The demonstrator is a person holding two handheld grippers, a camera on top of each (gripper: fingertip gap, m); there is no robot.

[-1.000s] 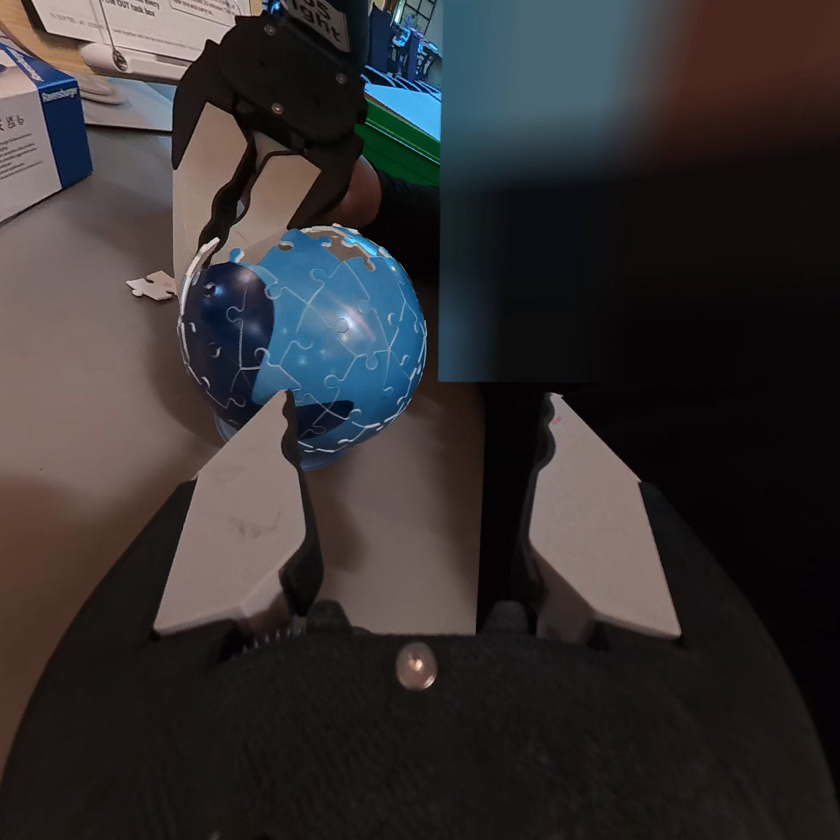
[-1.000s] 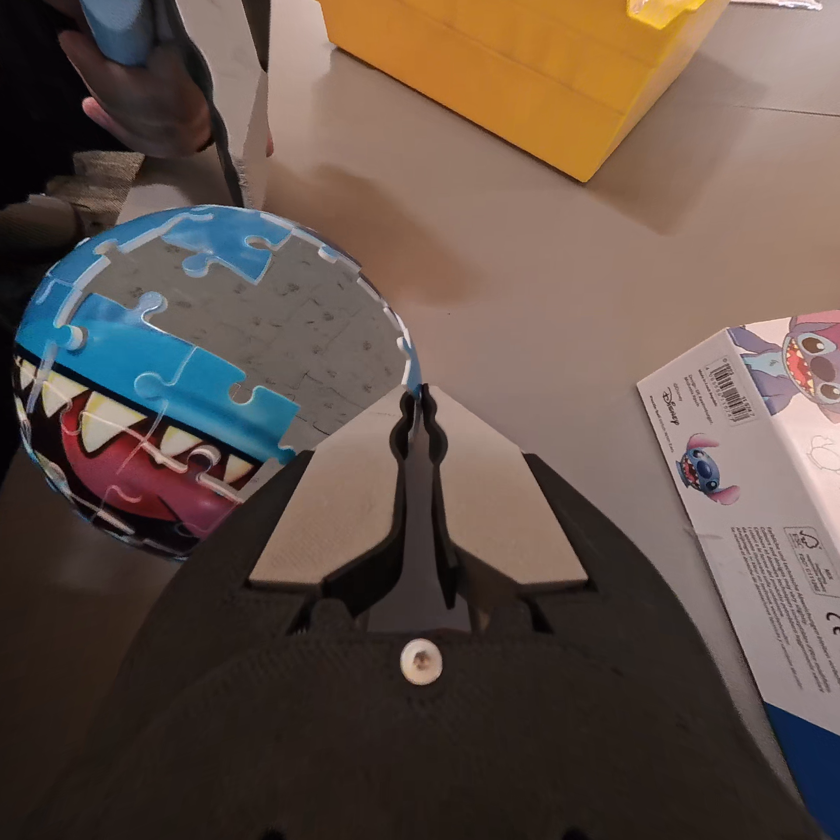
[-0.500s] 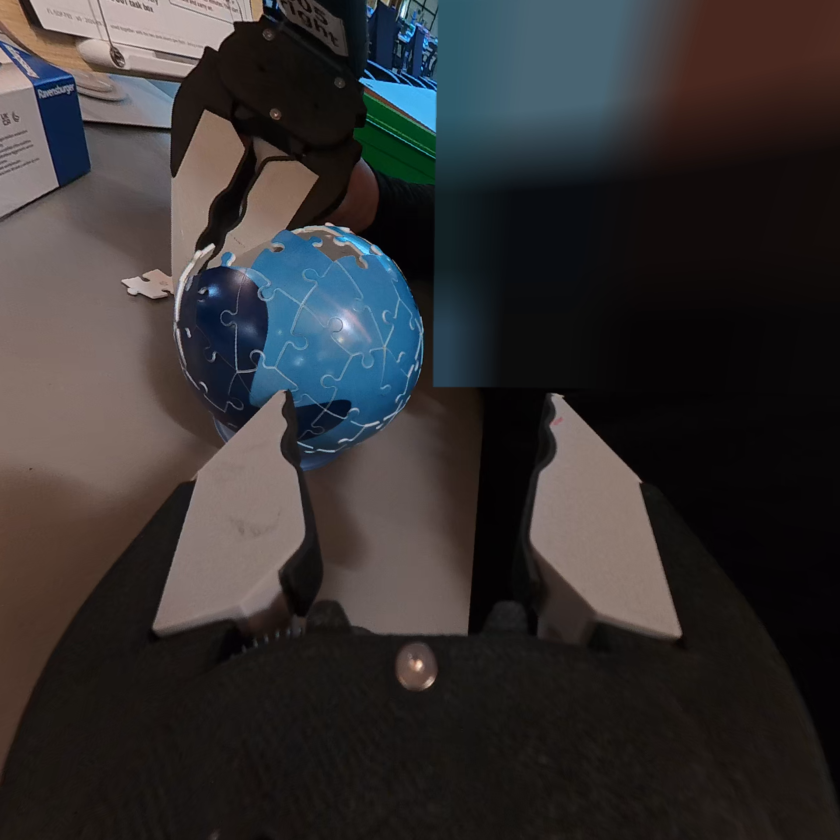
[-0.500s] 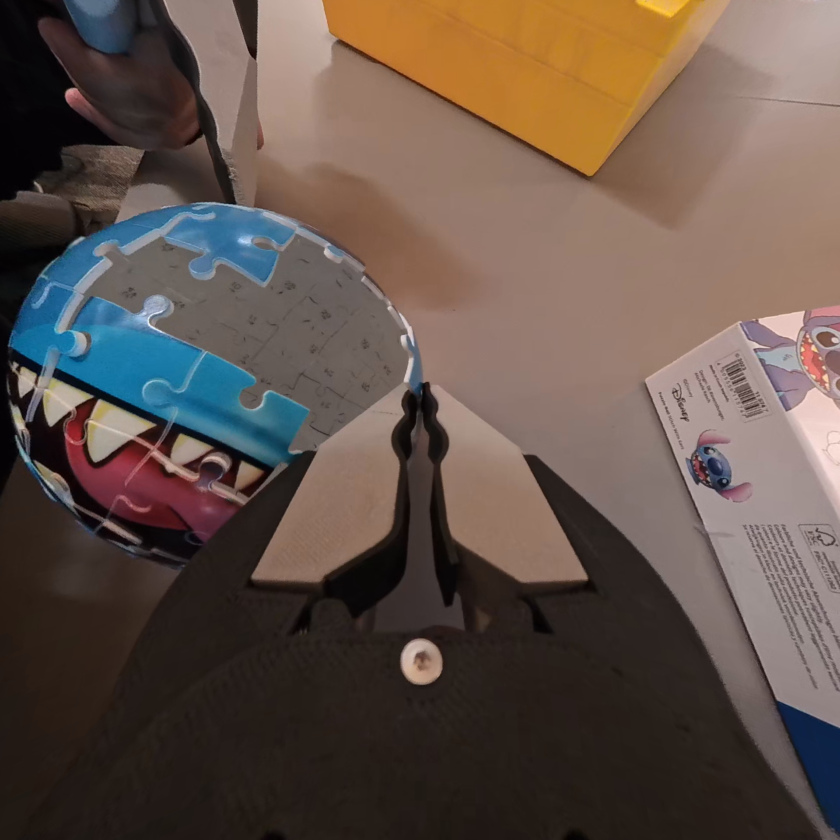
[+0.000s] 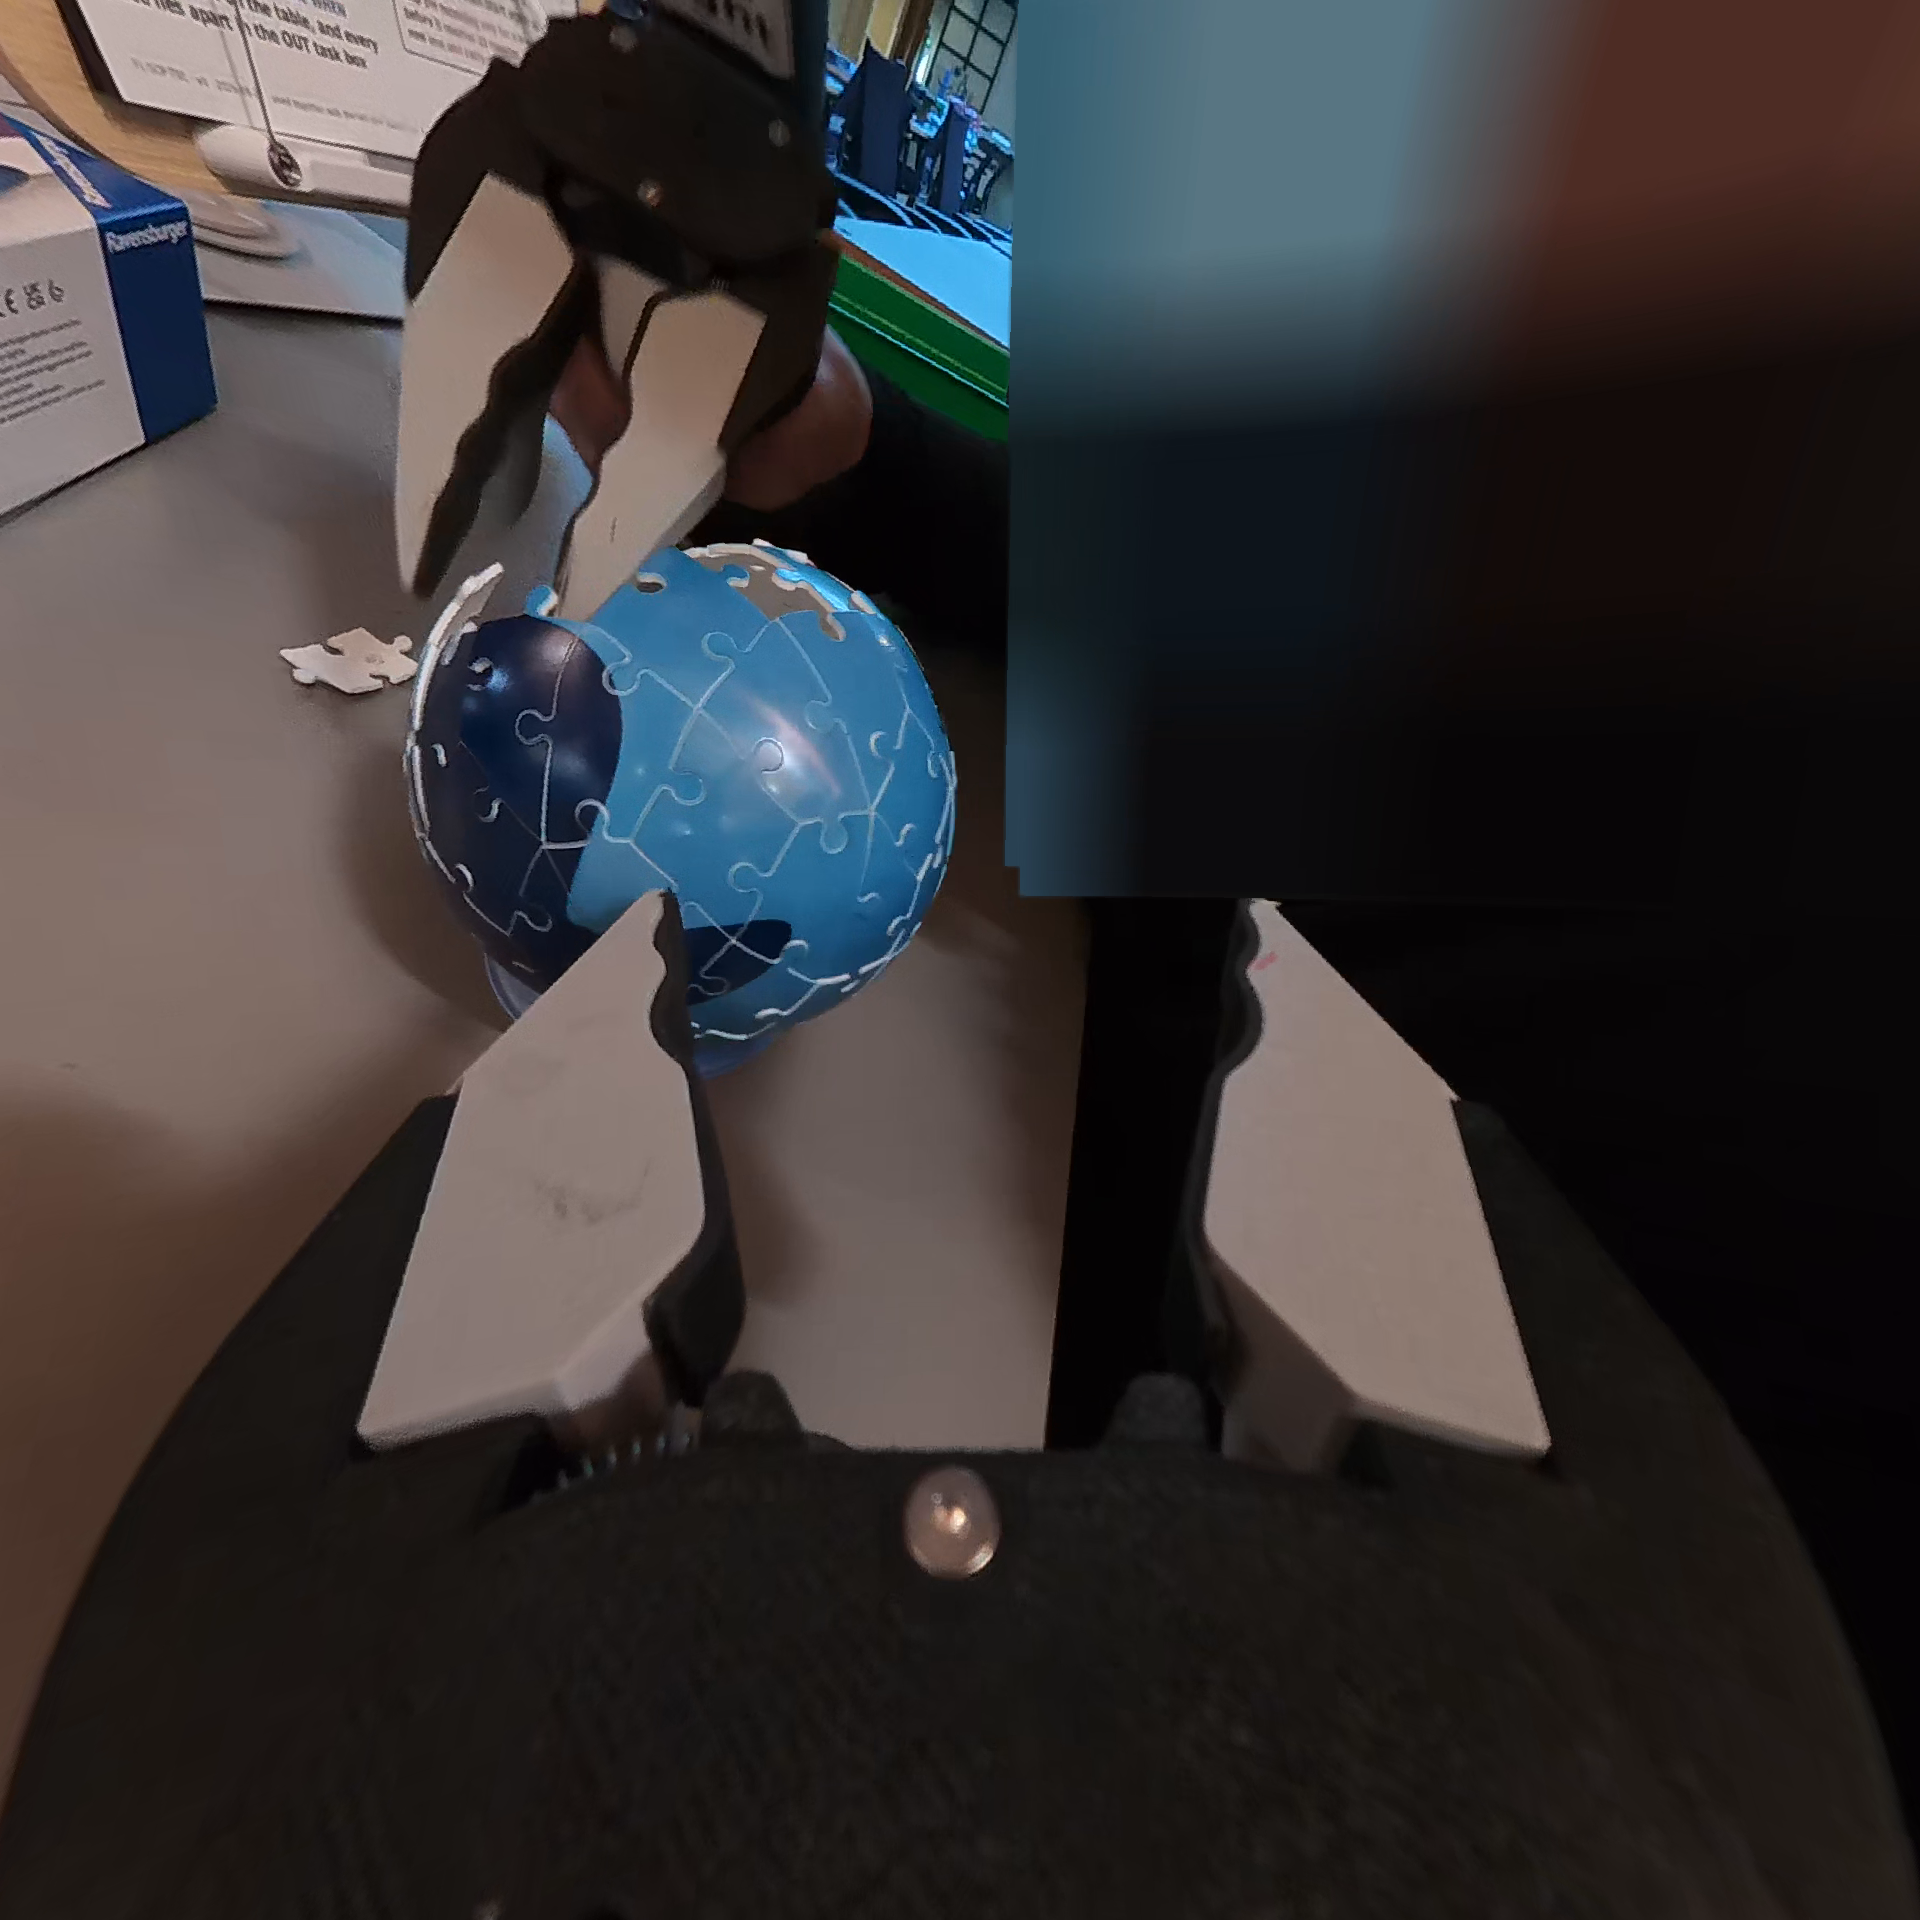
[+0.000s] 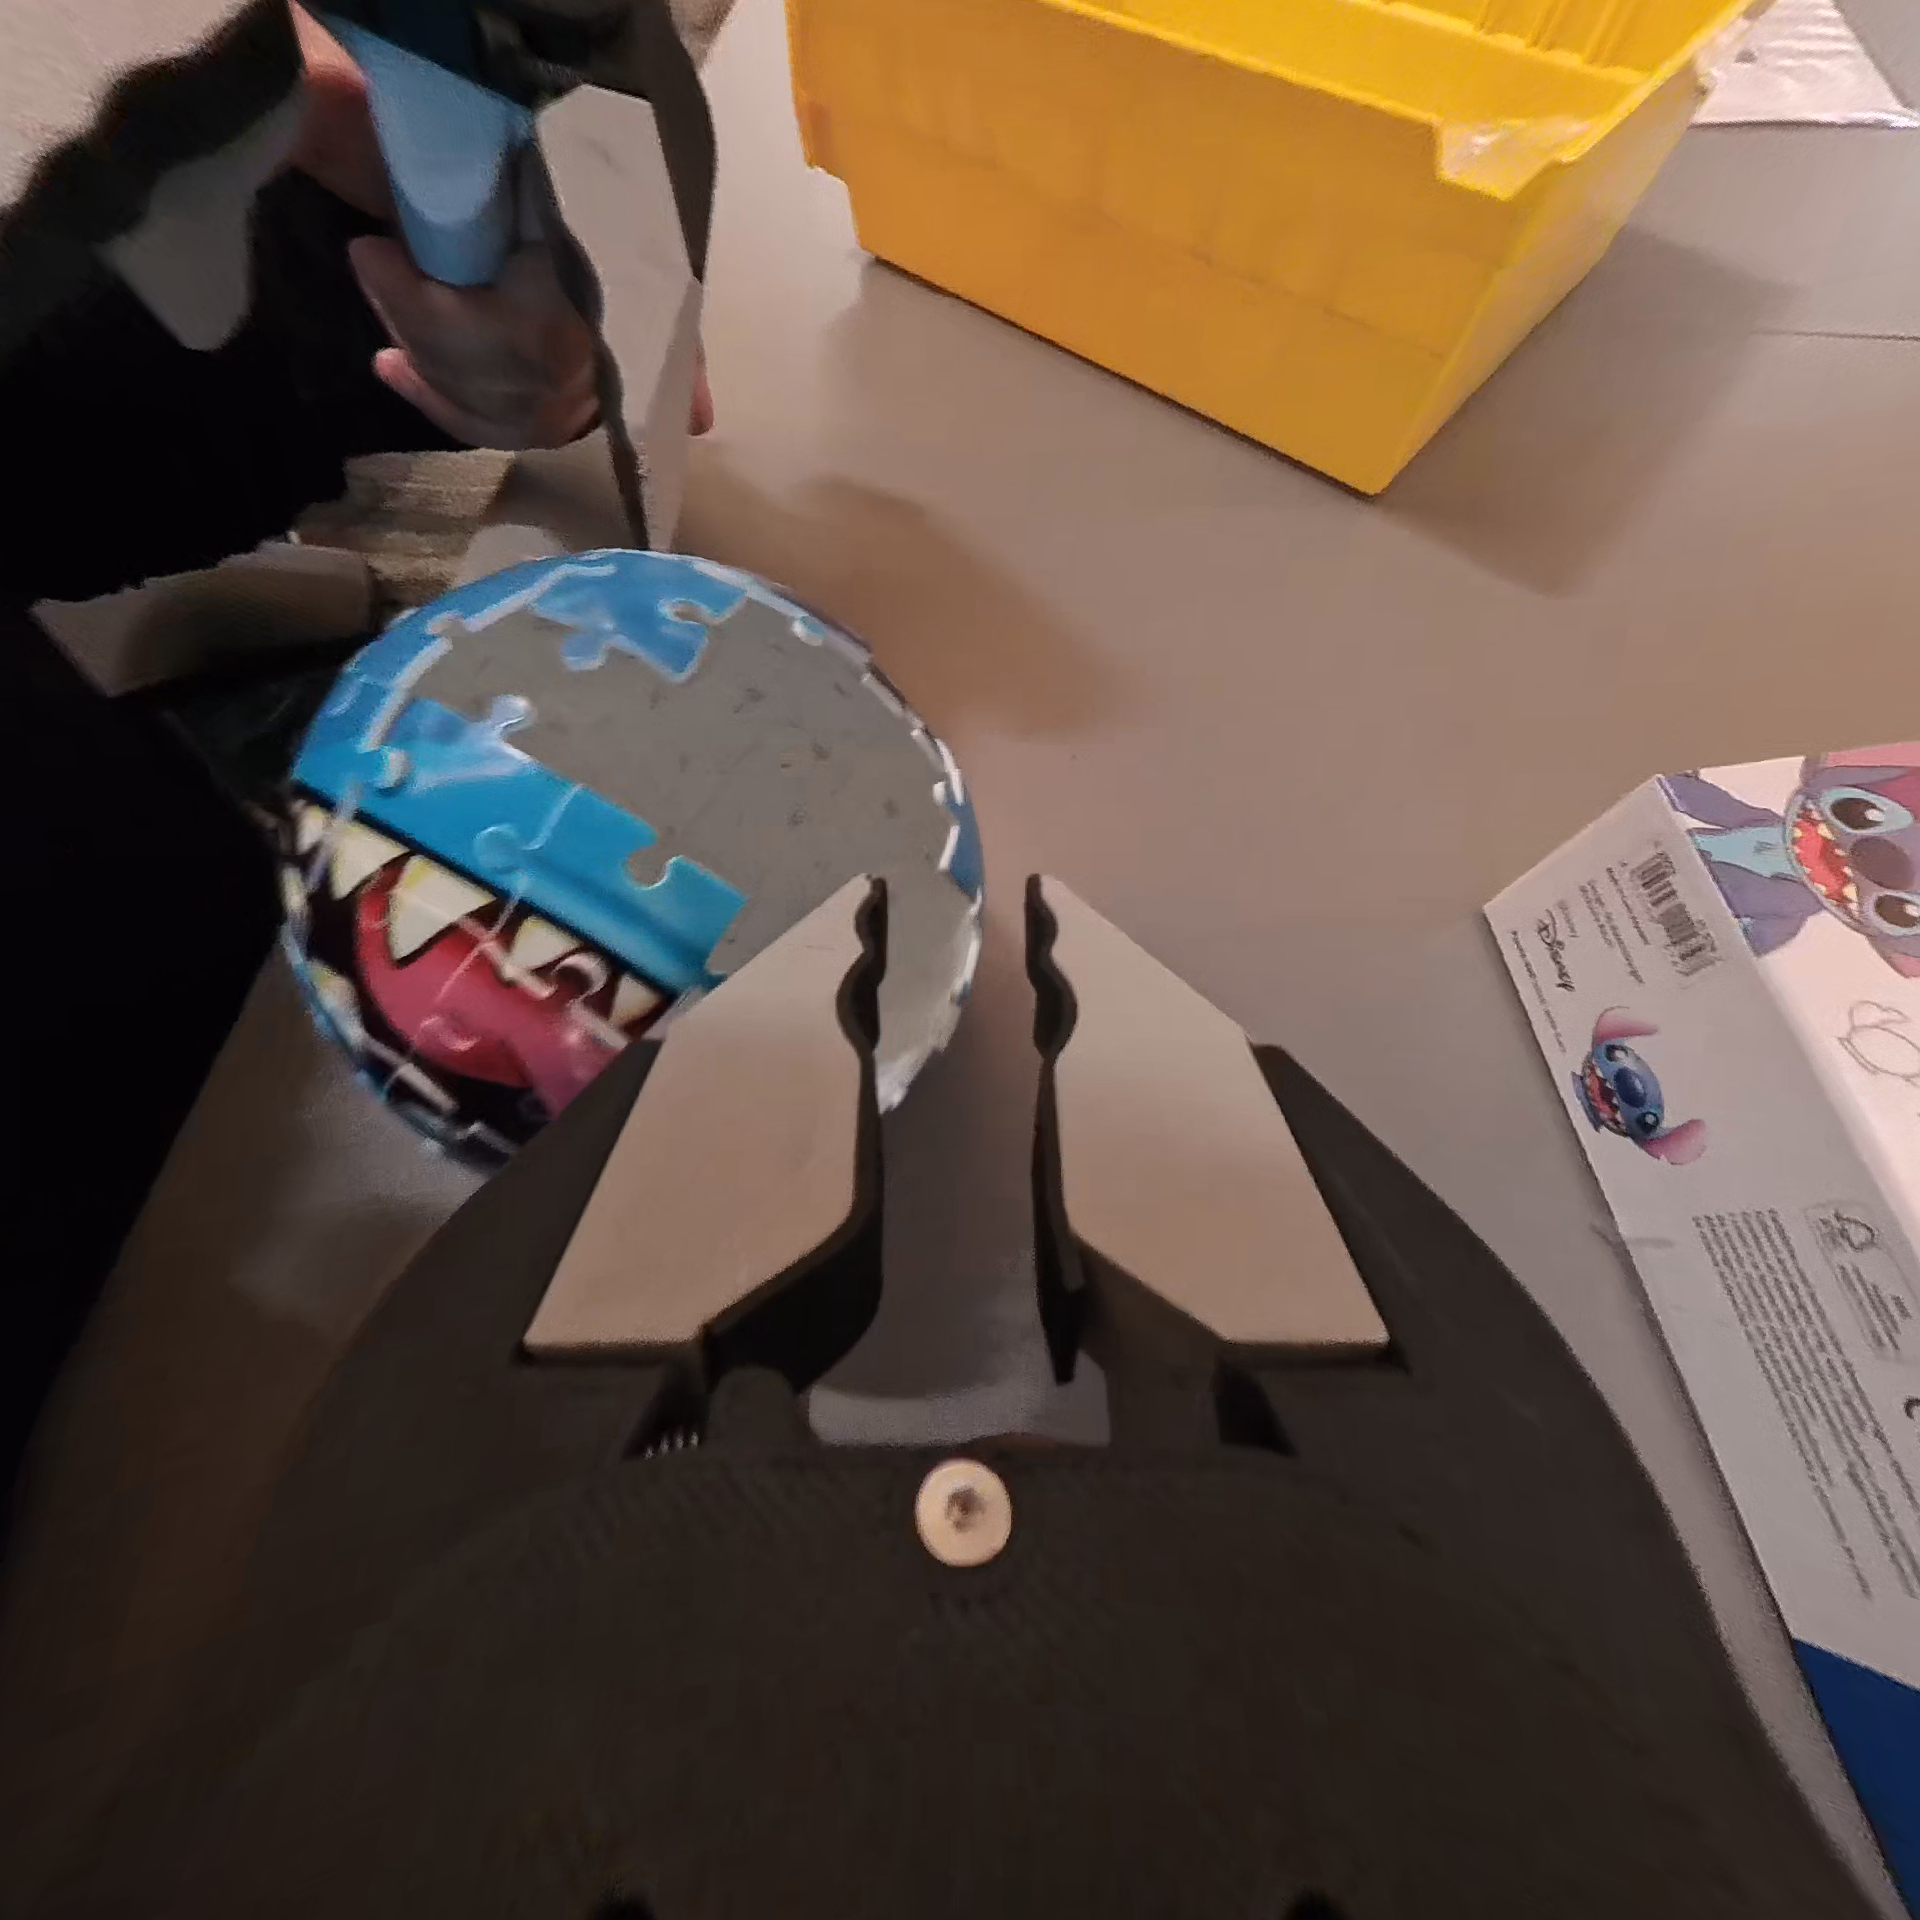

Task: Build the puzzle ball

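The puzzle ball [image 5: 727, 769] stands on the grey table, light and dark blue on this side, on a small blue base. In the right wrist view the ball [image 6: 540, 883] shows a toothed mouth picture and a large gap at the top with the grey inside showing. My right gripper [image 6: 954, 894] is open and empty, just above the ball's rim; it also shows in the left wrist view [image 5: 494, 587], over the ball's far top edge. My left gripper [image 5: 951, 925] is open and empty, close to the ball's near side. A loose white puzzle piece [image 5: 348, 657] lies behind the ball.
A yellow bin [image 6: 1247, 239] stands at the far side of the table. The white and blue puzzle box [image 6: 1766, 1195] lies to the right of my right gripper, and also shows in the left wrist view [image 5: 94, 332]. A hand [image 6: 488, 343] holds my left gripper. Between my right fingertips and the loose white puzzle piece [image 5: 348, 657] there is roughly 11 cm.
My right gripper was shut at the ball's top rim and has opened and drawn back a little. The left gripper has stayed open in place.
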